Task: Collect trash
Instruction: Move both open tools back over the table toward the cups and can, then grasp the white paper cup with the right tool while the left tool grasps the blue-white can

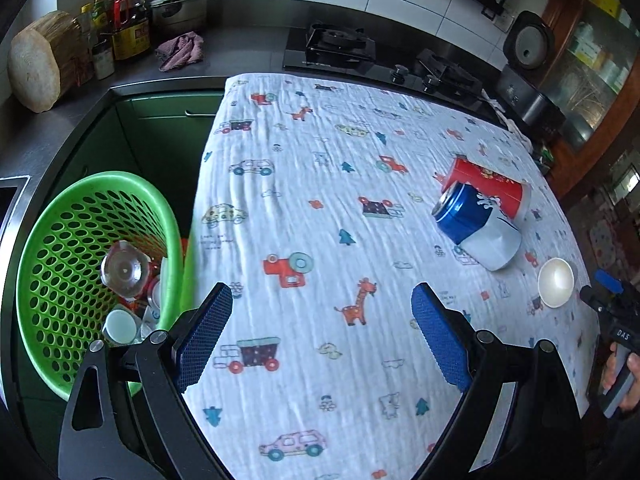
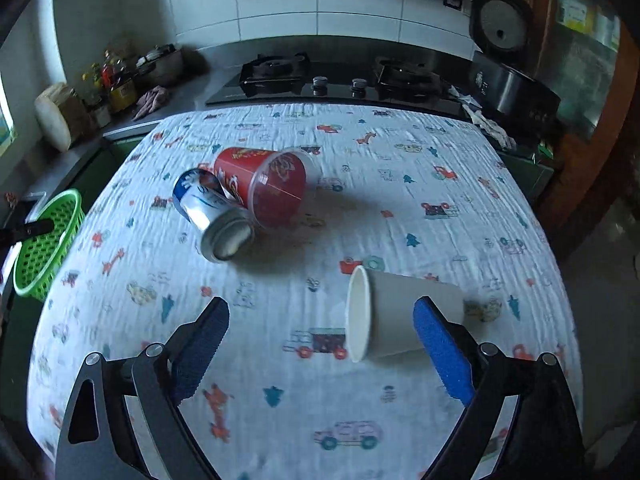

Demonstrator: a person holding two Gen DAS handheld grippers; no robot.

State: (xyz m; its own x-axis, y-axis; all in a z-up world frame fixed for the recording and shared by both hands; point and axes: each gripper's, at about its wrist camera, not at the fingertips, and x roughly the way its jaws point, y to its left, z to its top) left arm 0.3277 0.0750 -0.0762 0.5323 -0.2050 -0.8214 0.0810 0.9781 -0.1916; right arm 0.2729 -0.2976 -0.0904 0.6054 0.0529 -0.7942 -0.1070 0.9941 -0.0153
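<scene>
Right wrist view: a white paper cup [image 2: 394, 316] lies on its side, its base hidden behind the right finger of the wide-open, empty right gripper [image 2: 322, 344]. Farther left, a dented can [image 2: 214, 216] touches a toppled red cup [image 2: 266, 186] on the cartoon-print cloth [image 2: 400, 208]. Left gripper [image 1: 322, 340] gapes empty; the green basket [image 1: 80, 216] at the table's left holds blurred scraps. A stove [image 2: 340, 80] lies beyond.

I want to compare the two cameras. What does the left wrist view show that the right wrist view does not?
Only the left wrist view looks into the green basket, with trash already inside, and shows the right gripper. Only the right wrist view shows the white paper cup as a whole, lying on its side. Both show the blue and white can touching the red cup on the patterned cloth.
</scene>
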